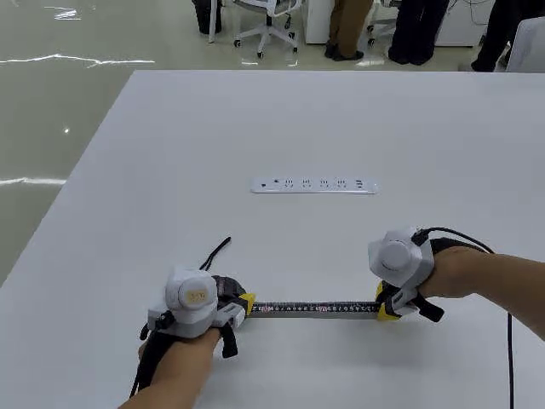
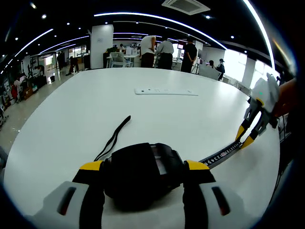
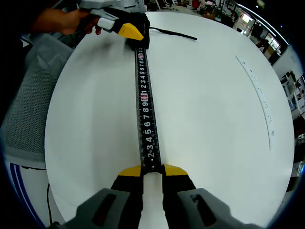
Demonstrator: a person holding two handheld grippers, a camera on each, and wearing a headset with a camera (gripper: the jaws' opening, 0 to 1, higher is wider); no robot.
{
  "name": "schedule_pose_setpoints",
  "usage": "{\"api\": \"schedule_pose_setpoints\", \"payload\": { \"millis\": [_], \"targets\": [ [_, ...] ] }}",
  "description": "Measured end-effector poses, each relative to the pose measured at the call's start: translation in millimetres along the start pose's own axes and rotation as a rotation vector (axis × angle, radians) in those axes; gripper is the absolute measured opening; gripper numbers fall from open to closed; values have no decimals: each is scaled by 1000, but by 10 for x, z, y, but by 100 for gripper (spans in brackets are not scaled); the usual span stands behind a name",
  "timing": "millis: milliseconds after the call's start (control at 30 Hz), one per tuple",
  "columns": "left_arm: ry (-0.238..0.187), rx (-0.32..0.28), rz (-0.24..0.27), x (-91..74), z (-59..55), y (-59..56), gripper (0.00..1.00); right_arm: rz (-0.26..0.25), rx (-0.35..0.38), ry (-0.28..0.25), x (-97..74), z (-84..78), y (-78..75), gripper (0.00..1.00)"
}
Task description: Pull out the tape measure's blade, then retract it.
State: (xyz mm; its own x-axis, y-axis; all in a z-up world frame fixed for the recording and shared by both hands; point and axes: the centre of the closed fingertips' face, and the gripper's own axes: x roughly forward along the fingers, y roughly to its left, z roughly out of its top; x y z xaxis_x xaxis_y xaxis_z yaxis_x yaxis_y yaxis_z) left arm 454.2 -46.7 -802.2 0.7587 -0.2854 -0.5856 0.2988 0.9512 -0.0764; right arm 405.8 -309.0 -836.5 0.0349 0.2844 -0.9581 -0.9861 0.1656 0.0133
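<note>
Left gripper (image 1: pixel 241 305) clamps the black tape measure case (image 2: pixel 143 174) at near-left of the table (image 1: pixel 298 128) as anchor, while right gripper (image 1: pixel 387 308), near-right, pinches the blade (image 1: pixel 313 308) tip, so the blade lies stretched flat between them.

Table (image 1: pixel 255 128) smooth, matt; tape case (image 2: pixel 143 174), blade (image 3: pixel 145 109) matt black.

Open-plan office: swivel chair (image 1: pixel 268 21), white worktables, ceiling light strips.

Head view looks down from six o'clock over the worktop (image 1: pixel 255 128). Left gripper view, low, faces twelve; right faces nine along the blade (image 3: pixel 145 109), shared by all.
</note>
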Motion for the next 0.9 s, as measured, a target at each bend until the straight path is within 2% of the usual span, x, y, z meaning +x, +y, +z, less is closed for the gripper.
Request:
{"api": "schedule_pose_setpoints", "payload": {
  "millis": [67, 367, 500, 900],
  "targets": [
    [4, 1, -2, 1, 0, 3, 63, 0, 26, -9, -2, -3, -1, 14],
    [37, 23, 3, -3, -18, 2, 61, -3, 27, 1, 1, 0, -3, 13],
    [30, 27, 9, -19, -23, 4, 60, -6, 35, 1, 0, 2, -3, 13],
    [24, 37, -15, -4, -9, 5, 59, -8, 19, -1, 8, 7, -13, 14]
  ]
}}
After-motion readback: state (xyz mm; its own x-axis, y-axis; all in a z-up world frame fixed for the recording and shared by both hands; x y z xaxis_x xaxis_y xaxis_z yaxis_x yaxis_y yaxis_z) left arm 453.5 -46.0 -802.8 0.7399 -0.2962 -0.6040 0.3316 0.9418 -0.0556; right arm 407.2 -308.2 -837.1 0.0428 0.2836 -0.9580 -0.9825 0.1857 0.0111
